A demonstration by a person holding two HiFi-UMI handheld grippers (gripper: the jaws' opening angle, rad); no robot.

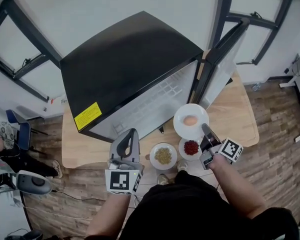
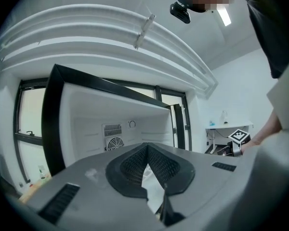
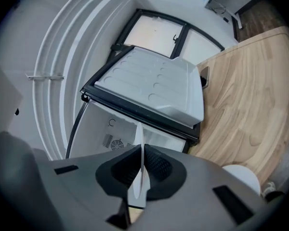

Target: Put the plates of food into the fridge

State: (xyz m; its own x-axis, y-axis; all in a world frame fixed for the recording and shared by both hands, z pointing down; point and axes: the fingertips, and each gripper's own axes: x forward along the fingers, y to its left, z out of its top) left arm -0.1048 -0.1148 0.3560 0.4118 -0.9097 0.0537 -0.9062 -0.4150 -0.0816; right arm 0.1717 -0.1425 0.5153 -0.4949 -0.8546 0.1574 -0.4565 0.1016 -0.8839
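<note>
One green-food plate (image 1: 153, 150): lower centre, beside red-food plate (image 1: 182, 149).
Fridge (image 1: 130, 59): door (image 1: 221, 69) open.
White plate (image 1: 182, 114): pinkish food, right gripper (image 1: 205, 128) clamps rim.
Left gripper (image 1: 132, 132): closed, empty.

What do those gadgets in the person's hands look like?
The left tongs and right tongs are grey plastic, tapering to a point, with black ribbed pads inside. Each carries a white cube printed with black square markers. The person wears a black top.

Wooden table (image 1: 240, 119) bears fridge (image 1: 130, 59) and, seemingly, two plates (image 1: 154, 163) (image 1: 182, 153).
</note>
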